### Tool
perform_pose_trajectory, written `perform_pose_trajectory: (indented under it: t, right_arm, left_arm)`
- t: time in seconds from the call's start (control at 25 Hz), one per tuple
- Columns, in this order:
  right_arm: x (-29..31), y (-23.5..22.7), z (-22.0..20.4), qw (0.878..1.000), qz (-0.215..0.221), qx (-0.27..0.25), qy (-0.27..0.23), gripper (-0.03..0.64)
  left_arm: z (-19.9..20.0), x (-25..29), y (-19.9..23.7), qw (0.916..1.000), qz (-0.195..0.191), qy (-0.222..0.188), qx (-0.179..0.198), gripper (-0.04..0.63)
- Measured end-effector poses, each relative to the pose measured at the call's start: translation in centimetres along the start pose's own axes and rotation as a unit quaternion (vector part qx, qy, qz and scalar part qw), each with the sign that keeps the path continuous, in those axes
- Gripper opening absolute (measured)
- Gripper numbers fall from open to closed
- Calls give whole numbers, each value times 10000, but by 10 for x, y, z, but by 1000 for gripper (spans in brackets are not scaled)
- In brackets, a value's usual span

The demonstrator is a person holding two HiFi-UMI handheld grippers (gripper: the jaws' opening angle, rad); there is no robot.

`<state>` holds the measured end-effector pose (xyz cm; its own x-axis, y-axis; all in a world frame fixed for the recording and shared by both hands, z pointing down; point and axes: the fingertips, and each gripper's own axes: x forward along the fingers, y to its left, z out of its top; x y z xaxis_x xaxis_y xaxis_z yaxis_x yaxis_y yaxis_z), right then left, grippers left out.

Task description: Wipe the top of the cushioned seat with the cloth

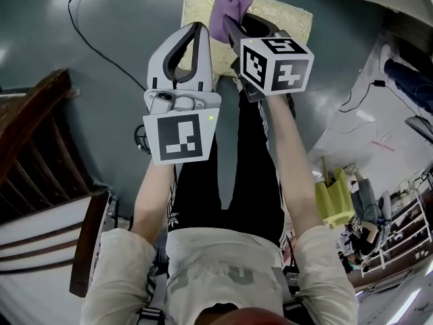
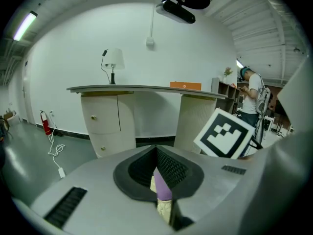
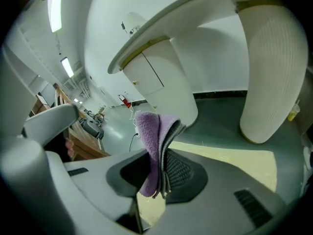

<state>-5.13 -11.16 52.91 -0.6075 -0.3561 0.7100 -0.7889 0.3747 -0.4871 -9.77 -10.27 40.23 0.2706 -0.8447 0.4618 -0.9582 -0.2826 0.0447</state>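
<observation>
My right tool (image 1: 235, 27) grips the folded purple cloth (image 1: 229, 9) over the pale yellow cushioned seat (image 1: 287, 15), my left tool (image 1: 197, 29) clenched empty.

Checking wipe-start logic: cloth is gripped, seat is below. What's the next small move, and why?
Probably lower the right gripper until the purple cloth presses on the cushioned seat. Its jaws are shut on the cloth, which is held above the seat and does not look pressed to it. The left gripper is shut and holds nothing.
</observation>
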Motion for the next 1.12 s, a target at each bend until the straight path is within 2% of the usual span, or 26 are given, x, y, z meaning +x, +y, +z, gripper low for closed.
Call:
perform_pose_trajectory:
  t: [0.24,0.52,0.8,1.0,1.12]
  right_arm:
    - [69,13,6,9986,146,290,424,87]
    - [115,17,-5,9951,-32,285,949,87]
    - [113,-2,-9,9941,-214,345,1005,87]
    - [93,-19,-14,9931,-421,303,1056,87]
    - [71,-45,-18,9919,-562,343,1088,87]
  left_arm:
    - [-17,-15,29,9997,226,121,-24,6]
    - [-33,-29,58,9983,501,235,-168,6]
    - [-35,-26,54,9981,522,256,-224,6]
    - [-30,-26,47,9987,400,222,-223,6]
    - [-23,-17,32,9993,285,202,-130,6]
